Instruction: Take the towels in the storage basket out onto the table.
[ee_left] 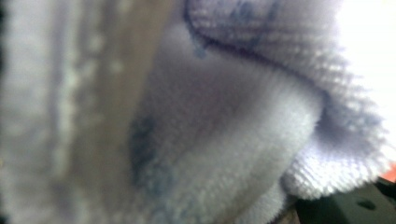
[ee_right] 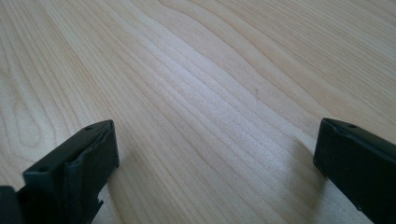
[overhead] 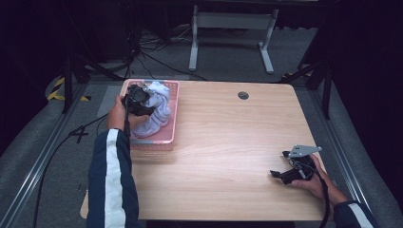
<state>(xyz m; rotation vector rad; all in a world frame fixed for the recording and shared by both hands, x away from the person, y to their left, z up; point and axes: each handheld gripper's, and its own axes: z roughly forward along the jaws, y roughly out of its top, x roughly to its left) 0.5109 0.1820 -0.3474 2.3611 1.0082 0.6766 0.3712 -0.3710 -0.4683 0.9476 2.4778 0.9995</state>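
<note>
A pale lavender-white towel is bunched in a pink basket at the table's far left. My left gripper is over the basket and pressed into the top of the towel, which rises in a heap toward it. In the left gripper view the towel's looped fabric sits right against the camera, folded and blurred, with one black fingertip at the lower right. My right gripper lies near the table's front right corner, open, with bare wood between its jaws.
The wooden table has a round cable hole near its far edge. Beyond it stand a white desk frame and loose cables on the grey floor. Dark rails run along both sides.
</note>
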